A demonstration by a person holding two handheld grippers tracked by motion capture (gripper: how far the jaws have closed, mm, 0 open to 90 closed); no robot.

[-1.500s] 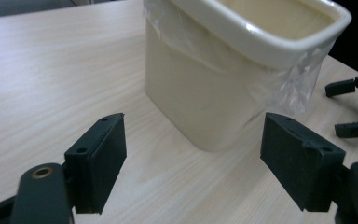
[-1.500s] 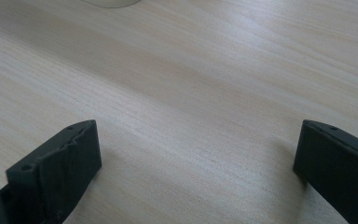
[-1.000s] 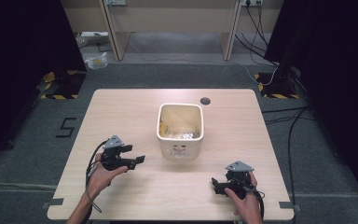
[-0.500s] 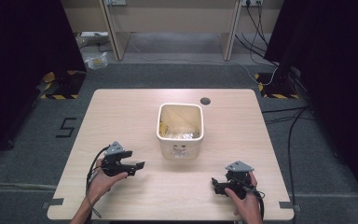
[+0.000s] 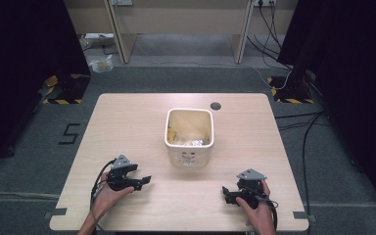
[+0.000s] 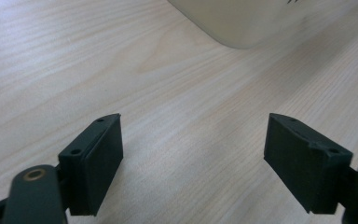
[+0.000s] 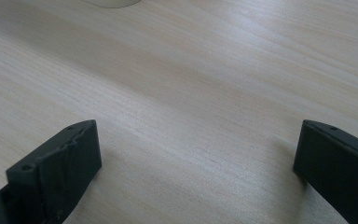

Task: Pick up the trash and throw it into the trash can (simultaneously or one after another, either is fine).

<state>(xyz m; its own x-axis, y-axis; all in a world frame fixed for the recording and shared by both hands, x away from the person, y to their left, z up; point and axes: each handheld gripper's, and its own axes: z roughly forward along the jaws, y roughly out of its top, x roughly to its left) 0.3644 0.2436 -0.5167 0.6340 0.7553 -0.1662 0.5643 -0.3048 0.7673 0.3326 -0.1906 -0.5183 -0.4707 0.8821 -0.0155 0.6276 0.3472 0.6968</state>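
A cream square bin stands in the middle of the light wooden table, with crumpled shiny scraps at its bottom. My left gripper rests low over the table's front left, pointing right, jaws wide apart with bare wood between them. The bin's rounded lower corner shows at the top of the left gripper view. My right gripper sits near the front right edge, pointing left, open and holding nothing. Both are held by a person's hands.
A small dark round hole marks the table's far side behind the bin. Grey carpet with a taped "5" lies to the left, cables to the right, and wooden desk legs beyond.
My left gripper has drawn back toward the front edge of the table, away from the bin. The right gripper has stayed put.
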